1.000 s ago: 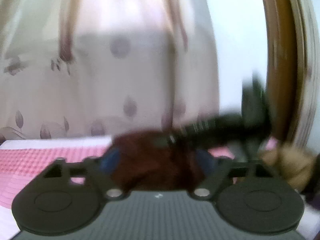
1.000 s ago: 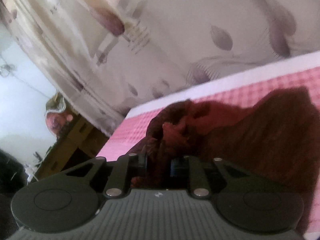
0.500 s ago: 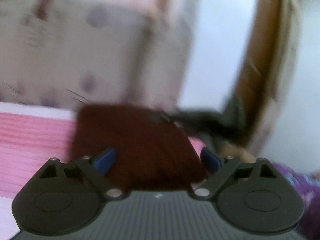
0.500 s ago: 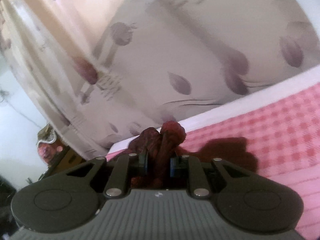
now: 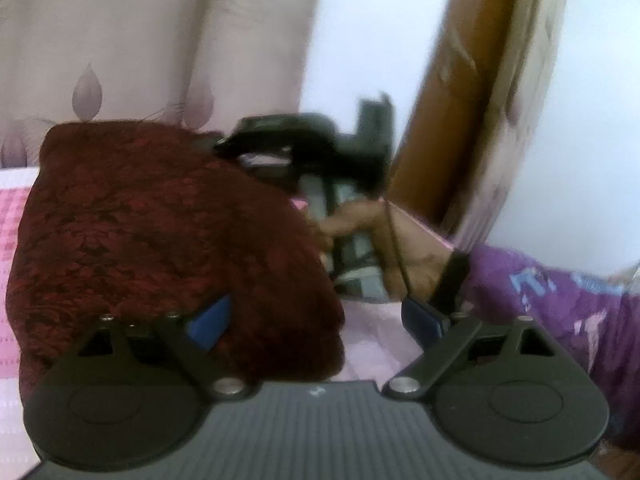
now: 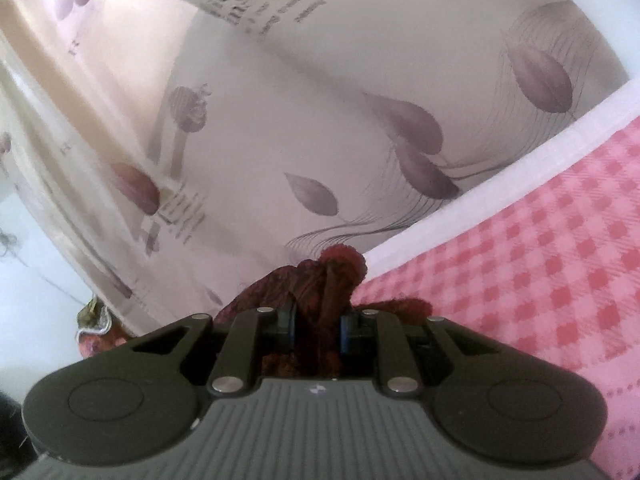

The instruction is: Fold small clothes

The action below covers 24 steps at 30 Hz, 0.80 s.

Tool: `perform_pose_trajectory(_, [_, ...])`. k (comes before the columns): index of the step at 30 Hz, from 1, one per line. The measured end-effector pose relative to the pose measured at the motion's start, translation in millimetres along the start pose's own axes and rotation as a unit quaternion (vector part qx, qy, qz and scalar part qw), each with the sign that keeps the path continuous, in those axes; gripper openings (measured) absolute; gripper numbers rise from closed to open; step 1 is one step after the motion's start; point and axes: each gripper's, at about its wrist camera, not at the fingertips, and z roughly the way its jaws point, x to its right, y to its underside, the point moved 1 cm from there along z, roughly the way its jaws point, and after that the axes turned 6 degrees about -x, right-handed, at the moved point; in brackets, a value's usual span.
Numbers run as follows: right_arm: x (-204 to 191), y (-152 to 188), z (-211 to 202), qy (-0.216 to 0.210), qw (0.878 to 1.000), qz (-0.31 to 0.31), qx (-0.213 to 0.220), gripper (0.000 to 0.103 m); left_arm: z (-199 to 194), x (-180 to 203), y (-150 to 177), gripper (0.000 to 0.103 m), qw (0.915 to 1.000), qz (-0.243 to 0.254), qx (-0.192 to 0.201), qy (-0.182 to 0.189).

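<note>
A fuzzy dark red garment (image 5: pixel 160 232) hangs lifted over the pink checked bed cover (image 6: pixel 540 260). In the left wrist view my left gripper (image 5: pixel 316 320) is open, its blue pads (image 5: pixel 210 322) wide apart, and the left pad touches the cloth's lower edge. My right gripper (image 6: pixel 316 330) is shut on a bunched edge of the red garment (image 6: pixel 328 280). In the left wrist view it is a dark blurred shape (image 5: pixel 304 148) holding the cloth's top right corner, with the person's hand (image 5: pixel 384 240) below.
A leaf-patterned curtain (image 6: pixel 320 120) hangs behind the bed. A brown wooden frame (image 5: pixel 452 92) stands at the right in the left wrist view. A purple sleeve (image 5: pixel 560 300) is at the lower right. A white band (image 6: pixel 480 196) edges the bed cover.
My left gripper opened and let go of the garment, then drew close to its lower edge. My right gripper lifted the garment, still shut on it.
</note>
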Motion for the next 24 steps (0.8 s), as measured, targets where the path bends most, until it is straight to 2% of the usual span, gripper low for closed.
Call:
perform_pose_trajectory(2, [8.1, 0.3, 10.0, 0.017, 1.0, 0.001, -0.01, 0.024, 1.2, 2.5, 3.9, 0.096, 1.0, 0.006, -0.003, -0.002])
perform_pose_trajectory(4, [20.0, 0.7, 12.5, 0.02, 0.999, 0.029, -0.018, 0.026, 2.6, 4.6, 2.6, 0.098, 0.9999, 0.009, -0.007, -0.006])
perform_pose_trajectory(5, [24.2, 0.1, 8.3, 0.015, 0.999, 0.047, -0.011, 0.037, 3.7, 5.3, 2.4, 0.1, 0.9999, 0.011, -0.007, -0.005])
perform_pose_trajectory(7, [21.5, -0.8, -11.6, 0.017, 0.998, 0.054, 0.026, 0.046, 12.0, 8.0, -3.9, 0.101, 0.9999, 0.013, -0.006, -0.007])
perform_pose_trajectory(9, [7.9, -3.6, -34.0, 0.008, 0.999, 0.027, 0.046, 0.047, 13.1, 10.6, -3.3, 0.102, 0.9997, 0.021, -0.005, -0.014])
perform_pose_trajectory(10, [-0.9, -4.7, -41.4, -0.002, 0.999, 0.011, 0.036, 0.047, 14.8, 12.7, -2.3, 0.102, 0.9996, 0.024, -0.005, -0.016])
perform_pose_trajectory(12, [-23.8, -3.1, -50.4, -0.015, 0.999, -0.031, -0.014, 0.055, 15.3, 12.9, -0.9, 0.103, 0.9995, 0.024, -0.003, -0.017])
perform_pose_trajectory(14, [-46.2, 6.8, -57.1, -0.022, 0.996, -0.065, -0.055, 0.084, 15.6, 13.5, 0.9, 0.103, 0.9996, 0.021, 0.001, -0.016])
perform_pose_trajectory(16, [-62.4, 19.7, -55.3, 0.009, 0.991, -0.098, -0.095, 0.091, 16.0, 14.6, 3.3, 0.103, 0.9996, 0.021, 0.004, -0.018])
perform_pose_trajectory(18, [-67.3, 31.7, -48.0, 0.039, 0.986, -0.114, -0.113, 0.084, 18.6, 17.6, 3.7, 0.103, 0.9994, 0.026, 0.004, -0.025])
perform_pose_trajectory(20, [-68.8, 45.0, -38.9, 0.084, 0.976, -0.154, -0.126, 0.044, 16.5, 20.9, 6.5, 0.103, 0.9994, 0.028, 0.005, -0.02])
perform_pose_trajectory(21, [-66.8, 49.7, -37.8, 0.099, 0.973, -0.166, -0.124, 0.044, 11.4, 22.6, 7.9, 0.103, 0.9994, 0.027, 0.014, -0.017])
perform_pose_trajectory(24, [-55.2, 50.8, -44.1, 0.094, 0.978, -0.148, -0.111, 0.043, -13.5, 21.2, 7.3, 0.103, 0.9986, 0.003, 0.053, -0.002])
